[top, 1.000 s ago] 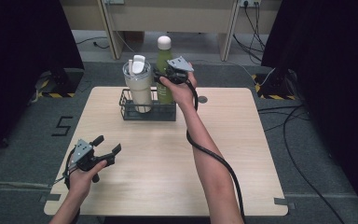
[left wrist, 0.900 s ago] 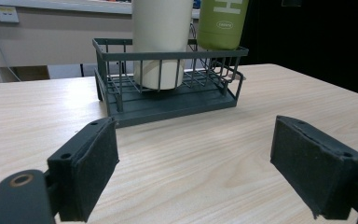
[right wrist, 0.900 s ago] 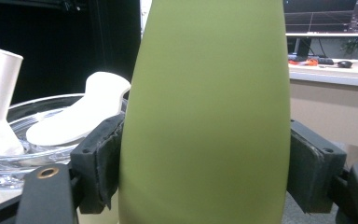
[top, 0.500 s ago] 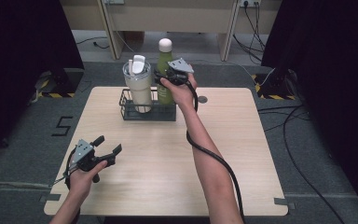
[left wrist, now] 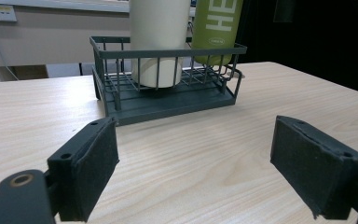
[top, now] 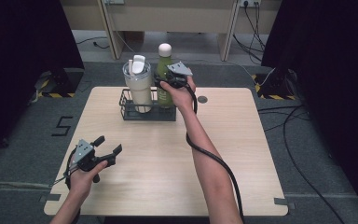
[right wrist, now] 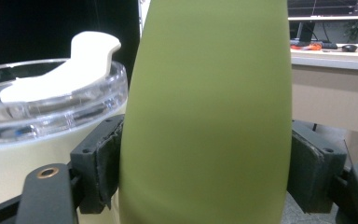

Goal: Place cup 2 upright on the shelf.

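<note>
A green bottle [top: 162,67] with a white cap stands upright in the right half of a dark wire basket [top: 135,114] at the table's far side. My right gripper [top: 167,80] is shut on its upper body; in the right gripper view both pads [right wrist: 103,158] press against the green bottle [right wrist: 205,116]. Beside it in the basket stands a cream tumbler [top: 139,88] with a clear lid [right wrist: 51,107]. My left gripper [top: 109,144] hovers near the front left of the table, open, with nothing between its jaws. It faces the basket [left wrist: 168,51], tumbler [left wrist: 158,42] and bottle [left wrist: 216,28].
The light wooden table [top: 242,140] has a small dark round hole [top: 203,99] right of the basket. The right gripper's black cable [top: 214,161] trails along the forearm over the table. Dark curtains stand on both sides; desk legs and floor cables lie beyond the far edge.
The green bottle, held in my right gripper, has sunk a little lower into the basket. My left gripper has stayed where it was.
</note>
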{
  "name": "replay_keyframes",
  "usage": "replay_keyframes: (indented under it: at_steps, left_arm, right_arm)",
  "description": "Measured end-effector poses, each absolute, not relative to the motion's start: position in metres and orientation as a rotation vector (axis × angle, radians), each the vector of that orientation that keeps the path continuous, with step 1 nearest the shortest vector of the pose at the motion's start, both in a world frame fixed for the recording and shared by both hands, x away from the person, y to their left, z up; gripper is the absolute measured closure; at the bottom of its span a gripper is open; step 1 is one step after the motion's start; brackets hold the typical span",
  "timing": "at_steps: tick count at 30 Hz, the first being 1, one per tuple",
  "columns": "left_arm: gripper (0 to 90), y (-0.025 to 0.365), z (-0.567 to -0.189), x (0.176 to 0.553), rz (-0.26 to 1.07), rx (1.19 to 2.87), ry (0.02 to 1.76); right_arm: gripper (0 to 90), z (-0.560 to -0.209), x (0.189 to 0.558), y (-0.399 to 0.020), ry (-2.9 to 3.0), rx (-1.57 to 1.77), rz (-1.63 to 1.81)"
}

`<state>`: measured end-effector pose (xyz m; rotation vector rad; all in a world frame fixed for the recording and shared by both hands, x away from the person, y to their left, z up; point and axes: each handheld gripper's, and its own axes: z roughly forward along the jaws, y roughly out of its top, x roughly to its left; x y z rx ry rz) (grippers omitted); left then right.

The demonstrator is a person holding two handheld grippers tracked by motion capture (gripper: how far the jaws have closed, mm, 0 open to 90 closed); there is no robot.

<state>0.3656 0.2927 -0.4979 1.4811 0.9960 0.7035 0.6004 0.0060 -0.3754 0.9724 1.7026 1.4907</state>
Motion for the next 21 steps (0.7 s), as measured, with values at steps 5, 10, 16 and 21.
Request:
replay_keyframes:
  at_steps: [5,10,16,21]
  left_arm:
    - [14.2,0.293,-0.498,0.366,0.703,1.482,0.995]
    - [14.2,0.293,-0.498,0.366,0.702,1.481,0.995]
    - [14.2,0.293,-0.498,0.366,0.702,1.482,0.995]
    - [14.2,0.293,-0.498,0.366,0.701,1.483,0.994]
  right_arm:
    - [23.7,-0.379,0.601,0.007,1.712,0.978,1.484]
    - [23.7,-0.384,0.602,0.009,1.723,0.978,1.473]
    - [23.7,-0.389,0.603,0.009,1.731,0.994,1.467]
    - [23.7,-0.391,0.603,0.009,1.731,0.993,1.468]
